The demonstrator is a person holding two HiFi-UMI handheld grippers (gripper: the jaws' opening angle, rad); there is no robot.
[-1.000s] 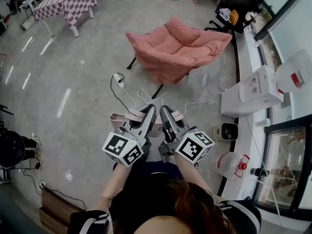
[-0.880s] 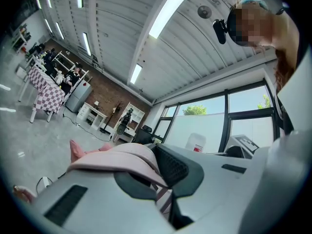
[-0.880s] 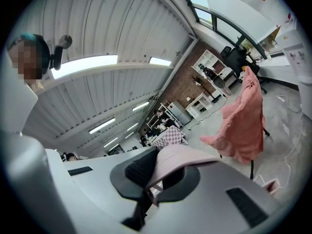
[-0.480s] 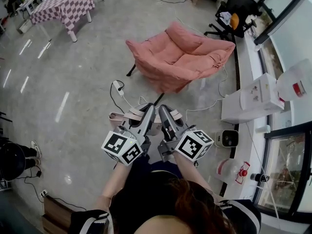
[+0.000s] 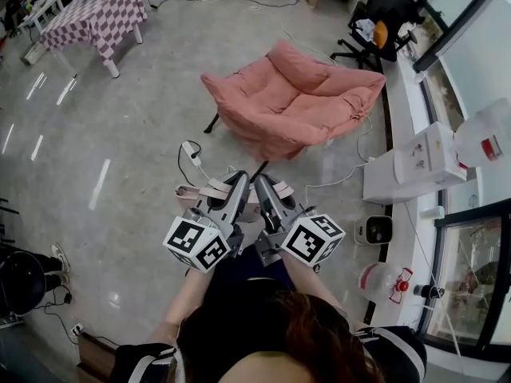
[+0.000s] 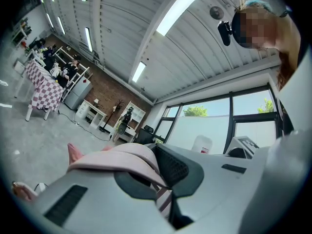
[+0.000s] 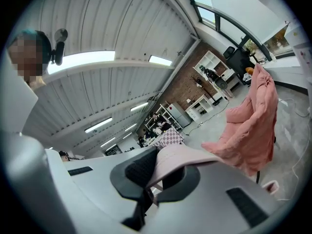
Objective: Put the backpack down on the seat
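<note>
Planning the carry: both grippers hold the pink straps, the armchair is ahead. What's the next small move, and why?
Probably carry the backpack forward toward the pink armchair: the left gripper and right gripper are shut on its straps, and that chair lies well ahead.

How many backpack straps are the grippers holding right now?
2: one pink strap clamped in the left gripper, the other strap in the right gripper. More straps may hide underneath.

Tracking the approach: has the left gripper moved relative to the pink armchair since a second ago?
Yes. Head view: the left gripper, shut on the backpack strap, is closer to the front edge of the pink armchair than before.
</note>
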